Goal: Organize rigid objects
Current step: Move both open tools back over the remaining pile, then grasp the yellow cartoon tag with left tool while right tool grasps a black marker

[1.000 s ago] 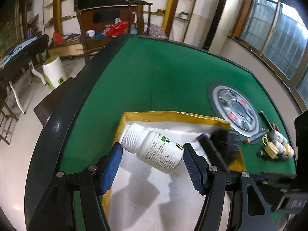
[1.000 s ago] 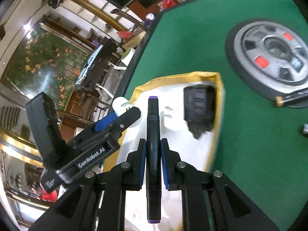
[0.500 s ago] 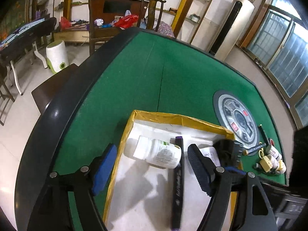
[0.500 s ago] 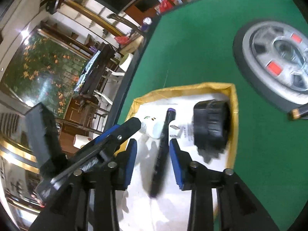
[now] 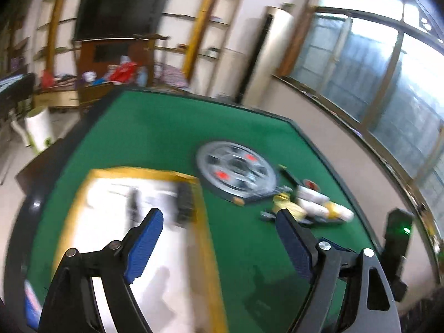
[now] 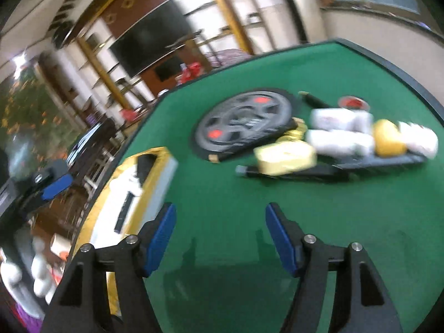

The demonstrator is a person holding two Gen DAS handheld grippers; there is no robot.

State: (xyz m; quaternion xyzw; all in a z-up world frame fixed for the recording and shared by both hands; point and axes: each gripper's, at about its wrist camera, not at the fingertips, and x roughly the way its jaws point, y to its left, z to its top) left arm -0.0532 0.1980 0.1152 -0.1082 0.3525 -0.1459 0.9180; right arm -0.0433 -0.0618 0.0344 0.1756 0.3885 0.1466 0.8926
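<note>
The pile of small objects (image 6: pixel 347 144) lay beyond the round dial (image 6: pixel 244 122), ahead of the right gripper (image 6: pixel 219 236), the nearer one; both grippers' jaws were released and empty, including the left gripper (image 5: pixel 219 238).

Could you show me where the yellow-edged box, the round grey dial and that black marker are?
yellow-edged box (image 5: pixel 149 172): left wrist view, on its far yellow rim.
round grey dial (image 6: pixel 244 122): right wrist view, on the middle of its face.
black marker (image 6: pixel 123 216): right wrist view, mid-barrel, lying inside the box.
</note>
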